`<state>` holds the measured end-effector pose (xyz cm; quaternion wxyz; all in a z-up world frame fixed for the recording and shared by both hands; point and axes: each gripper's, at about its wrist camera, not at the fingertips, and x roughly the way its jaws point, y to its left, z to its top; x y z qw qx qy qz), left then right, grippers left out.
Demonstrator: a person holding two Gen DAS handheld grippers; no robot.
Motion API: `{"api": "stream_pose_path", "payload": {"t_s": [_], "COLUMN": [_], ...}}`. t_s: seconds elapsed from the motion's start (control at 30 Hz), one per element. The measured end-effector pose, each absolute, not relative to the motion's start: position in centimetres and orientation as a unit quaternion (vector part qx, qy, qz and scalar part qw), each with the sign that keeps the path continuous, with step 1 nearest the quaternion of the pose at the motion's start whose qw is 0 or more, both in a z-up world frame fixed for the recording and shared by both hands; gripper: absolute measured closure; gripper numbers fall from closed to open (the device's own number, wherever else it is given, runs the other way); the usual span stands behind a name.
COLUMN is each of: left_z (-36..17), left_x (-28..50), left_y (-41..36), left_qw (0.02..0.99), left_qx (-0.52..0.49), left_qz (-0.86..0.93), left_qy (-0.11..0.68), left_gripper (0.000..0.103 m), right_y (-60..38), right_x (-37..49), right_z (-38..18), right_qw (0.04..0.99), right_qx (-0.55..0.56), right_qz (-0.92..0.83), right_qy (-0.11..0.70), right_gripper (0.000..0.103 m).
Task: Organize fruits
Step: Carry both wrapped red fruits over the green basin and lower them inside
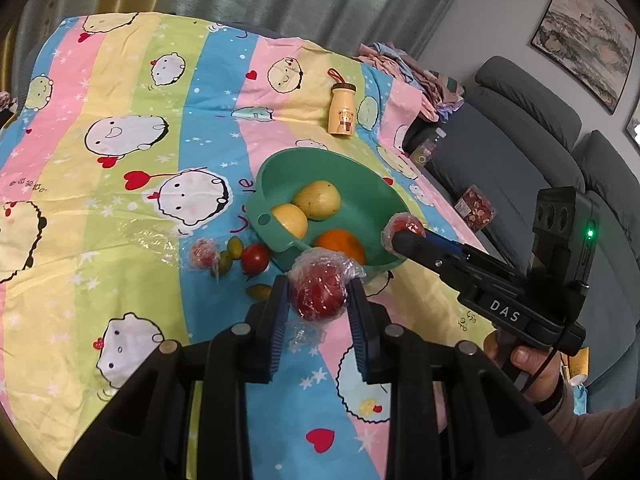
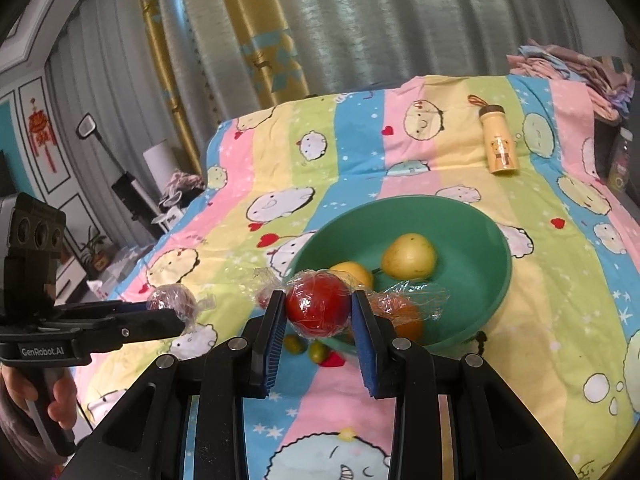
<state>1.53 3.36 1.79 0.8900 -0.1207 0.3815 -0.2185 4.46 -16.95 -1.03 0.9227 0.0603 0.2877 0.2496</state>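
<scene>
A wrapped tomato is clamped in each gripper, left (image 1: 318, 300) and right (image 2: 318, 312), near the bowl (image 2: 472, 216); slippage on loose film is risked.

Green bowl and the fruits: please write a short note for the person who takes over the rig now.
Left gripper: shut on a wrapped red fruit, beside the green bowl.
Right gripper: shut on a second wrapped red fruit, at the bowl's rim.
Done: yellow fruits and orange lie in the bowl.
Left: both held fruits; on the cloth, a small wrapped fruit, tomato, green fruits.
</scene>
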Motion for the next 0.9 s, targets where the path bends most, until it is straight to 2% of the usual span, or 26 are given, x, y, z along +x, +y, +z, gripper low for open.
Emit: {"api": "stream_pose_path", "payload": {"t_s": [0.53,0.9], "left_z": [2.5,0.1], "left_x": [6.2,10.7], "left_y": [-0.5,-3.3], "left_qw": [0.893,0.882], "left_qx": [-0.077,-0.053], "left_qz": [-0.231,-0.226], "left_qy": [0.379,0.410], "left_gripper": [0.075,0.075], "right_y": [-19.6,-21.2], "right_x": [6.4,8.2], "right_z": [-1.6,-2.5], "right_qw": [0.929,0.928], "right_qx": [0.091,0.101], "right_qz": [0.228,0.212], "right_qy": [0.278,0.290], "right_gripper": [0.069,0.069]}}
